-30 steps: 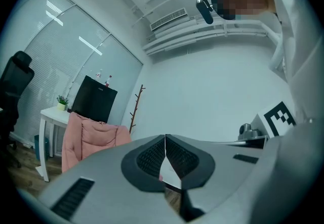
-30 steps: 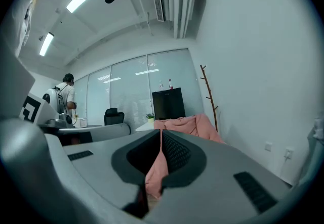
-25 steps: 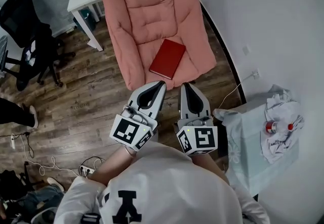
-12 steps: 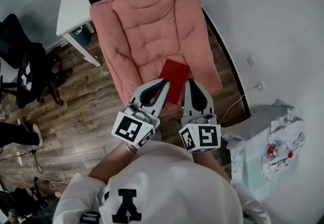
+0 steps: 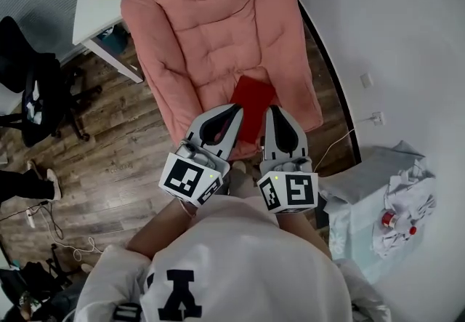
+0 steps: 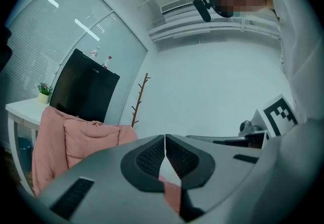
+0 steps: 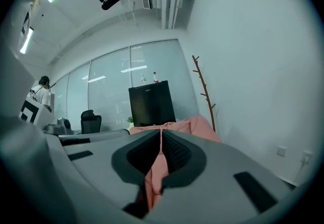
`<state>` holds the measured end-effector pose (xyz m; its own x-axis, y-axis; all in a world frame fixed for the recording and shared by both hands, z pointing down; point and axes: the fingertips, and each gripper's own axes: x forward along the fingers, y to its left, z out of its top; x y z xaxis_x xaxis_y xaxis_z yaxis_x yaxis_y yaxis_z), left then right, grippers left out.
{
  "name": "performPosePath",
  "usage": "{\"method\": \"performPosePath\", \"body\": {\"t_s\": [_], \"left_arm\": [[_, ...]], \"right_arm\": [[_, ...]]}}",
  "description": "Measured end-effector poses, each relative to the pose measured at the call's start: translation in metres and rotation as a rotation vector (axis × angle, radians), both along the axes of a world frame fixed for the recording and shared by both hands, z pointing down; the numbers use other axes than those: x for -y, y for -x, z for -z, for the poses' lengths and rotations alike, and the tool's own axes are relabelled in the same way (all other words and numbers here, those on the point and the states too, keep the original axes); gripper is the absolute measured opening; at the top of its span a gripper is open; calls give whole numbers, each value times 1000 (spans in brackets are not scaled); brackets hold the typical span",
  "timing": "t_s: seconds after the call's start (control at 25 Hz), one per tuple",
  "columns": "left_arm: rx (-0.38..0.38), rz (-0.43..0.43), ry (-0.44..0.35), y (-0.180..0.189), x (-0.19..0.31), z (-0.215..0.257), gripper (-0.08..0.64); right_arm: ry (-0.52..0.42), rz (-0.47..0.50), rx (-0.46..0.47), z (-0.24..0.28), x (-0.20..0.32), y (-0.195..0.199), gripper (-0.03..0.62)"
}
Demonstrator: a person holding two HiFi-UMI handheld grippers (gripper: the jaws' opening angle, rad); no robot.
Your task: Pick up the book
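Two sets, left tongs (image 5: 232, 107) and right tongs (image 5: 270, 110), both closed, empty, held level. Book (image 5: 251, 97) lies on armchair (image 5: 211, 30), just beyond their tips. Approach step, I judge; next they must open and lower.

The book (image 5: 251, 99) lies on the chair (image 5: 211, 22), table (image 5: 94, 11) apparently behind-left.
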<state>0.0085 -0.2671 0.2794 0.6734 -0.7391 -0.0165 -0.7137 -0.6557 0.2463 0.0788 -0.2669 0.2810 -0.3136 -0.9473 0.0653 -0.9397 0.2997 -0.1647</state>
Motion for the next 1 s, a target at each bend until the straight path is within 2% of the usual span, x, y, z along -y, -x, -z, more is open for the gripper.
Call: {"method": "performPosePath", "body": {"t_s": [0.16, 0.32, 0.36, 0.4, 0.44, 0.8, 1.0], "left_arm": [[6, -7, 21, -3, 6, -10, 8], [11, -4, 55, -4, 14, -32, 14], [10, -5, 70, -5, 16, -39, 58], [10, -7, 89, -5, 20, -46, 135], [12, -10, 109, -4, 24, -54, 189], [51, 12, 223, 5, 46, -117, 196], [29, 28, 276, 6, 59, -152, 204]], "right_arm": [[28, 4, 4, -11, 8, -4, 31], [104, 16, 0, -41, 13, -11, 40], [126, 19, 5, -49, 15, -13, 115], [149, 20, 10, -58, 17, -15, 212], [169, 16, 15, -66, 19, -16, 227], [289, -42, 10, -128, 29, -30, 227], [349, -69, 8, -164, 40, -38, 227]]}}
